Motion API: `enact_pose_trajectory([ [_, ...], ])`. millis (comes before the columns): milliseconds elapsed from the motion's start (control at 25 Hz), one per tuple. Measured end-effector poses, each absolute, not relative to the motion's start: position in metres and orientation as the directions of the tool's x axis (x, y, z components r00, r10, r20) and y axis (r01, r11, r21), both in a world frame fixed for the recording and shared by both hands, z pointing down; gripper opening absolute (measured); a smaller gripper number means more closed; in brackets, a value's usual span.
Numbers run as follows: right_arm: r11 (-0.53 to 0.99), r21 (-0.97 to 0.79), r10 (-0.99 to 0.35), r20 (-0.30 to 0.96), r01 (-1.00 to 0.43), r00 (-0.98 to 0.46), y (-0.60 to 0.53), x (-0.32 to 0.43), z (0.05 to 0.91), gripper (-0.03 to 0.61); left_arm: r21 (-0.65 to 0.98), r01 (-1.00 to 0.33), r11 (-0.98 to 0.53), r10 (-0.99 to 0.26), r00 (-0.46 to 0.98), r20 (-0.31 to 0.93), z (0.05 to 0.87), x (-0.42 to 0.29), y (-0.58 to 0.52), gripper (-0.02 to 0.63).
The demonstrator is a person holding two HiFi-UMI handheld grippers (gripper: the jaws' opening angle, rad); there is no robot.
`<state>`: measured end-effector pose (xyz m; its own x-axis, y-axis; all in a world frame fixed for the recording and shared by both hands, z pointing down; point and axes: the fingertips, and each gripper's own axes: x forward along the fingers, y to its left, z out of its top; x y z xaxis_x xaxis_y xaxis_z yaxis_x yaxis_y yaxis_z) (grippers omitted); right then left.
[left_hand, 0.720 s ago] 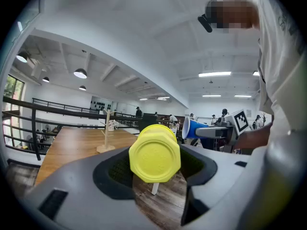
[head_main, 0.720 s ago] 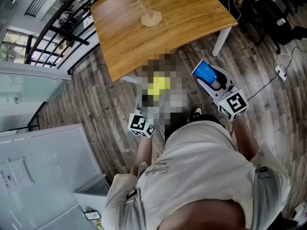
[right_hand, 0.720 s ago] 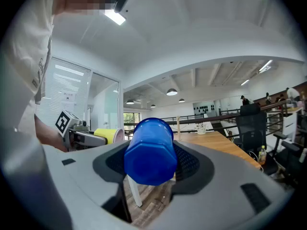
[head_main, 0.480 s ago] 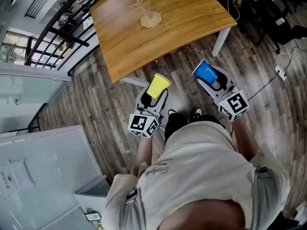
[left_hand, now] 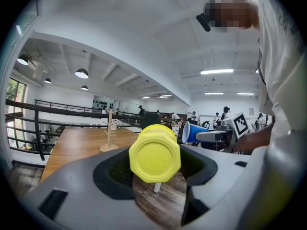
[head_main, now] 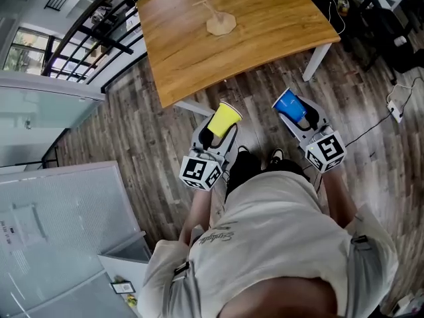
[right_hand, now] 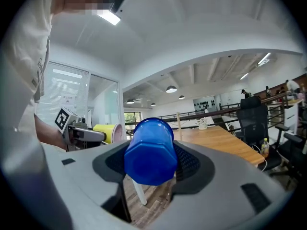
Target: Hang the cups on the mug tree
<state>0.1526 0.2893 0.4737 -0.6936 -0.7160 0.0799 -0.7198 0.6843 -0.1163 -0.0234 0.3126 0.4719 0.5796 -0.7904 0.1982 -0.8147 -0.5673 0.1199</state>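
Note:
My left gripper (head_main: pixel 215 132) is shut on a yellow cup (head_main: pixel 224 118), which lies on its side with its mouth toward the table. In the left gripper view the yellow cup (left_hand: pixel 154 153) shows its base between the jaws. To the right, my right gripper (head_main: pixel 301 116) is shut on a blue cup (head_main: pixel 289 105), seen base-on as the blue cup (right_hand: pixel 149 150) in the right gripper view. A bare wooden mug tree (head_main: pixel 213 8) stands on the wooden table (head_main: pixel 265 25), well ahead of both grippers. Both cups hang over the floor, short of the table's near edge.
The table has white legs (head_main: pixel 316 61). Dark plank floor (head_main: pixel 152 144) lies under the grippers. A black railing (head_main: pixel 99 32) runs at the left, with glass partitions (head_main: pixel 59 224) below it. Office chairs and cables (head_main: pixel 391 18) stand at the right. The person's shoes (head_main: pixel 275 156) are between the grippers.
Both grippers keep their cups. The head view has shifted a little, so the table and mug tree sit slightly further right and lower in the picture.

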Motion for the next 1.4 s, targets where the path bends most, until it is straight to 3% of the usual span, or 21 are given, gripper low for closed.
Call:
enact_pose_trajectory([
  [400,0.700,-0.159,-0.688,0.111,-0.696,-0.717,0.250,0.120,0.490,0.241,0.164,-0.832,-0.529,-0.791,0.554,0.260,0.496,-0.054,0.286,0.267],
  [680,0.685,-0.132,-0.698,0.163,-0.717,-0.697,0.200,0.112,0.486,0.242,0.203,-0.800,-0.564,-0.777,0.598,0.196,0.489,-0.054,0.221,0.267],
  [960,0.685,-0.083,-0.711,0.137,-0.724,-0.689,0.138,0.087,0.448,0.242,0.211,-0.774,-0.596,-0.756,0.631,0.178,0.489,-0.070,0.147,0.267],
  [1400,0.665,-0.078,-0.731,0.139,-0.743,-0.668,0.073,0.039,0.440,0.242,0.119,-0.719,-0.685,-0.695,0.694,0.187,0.488,-0.099,0.097,0.267],
])
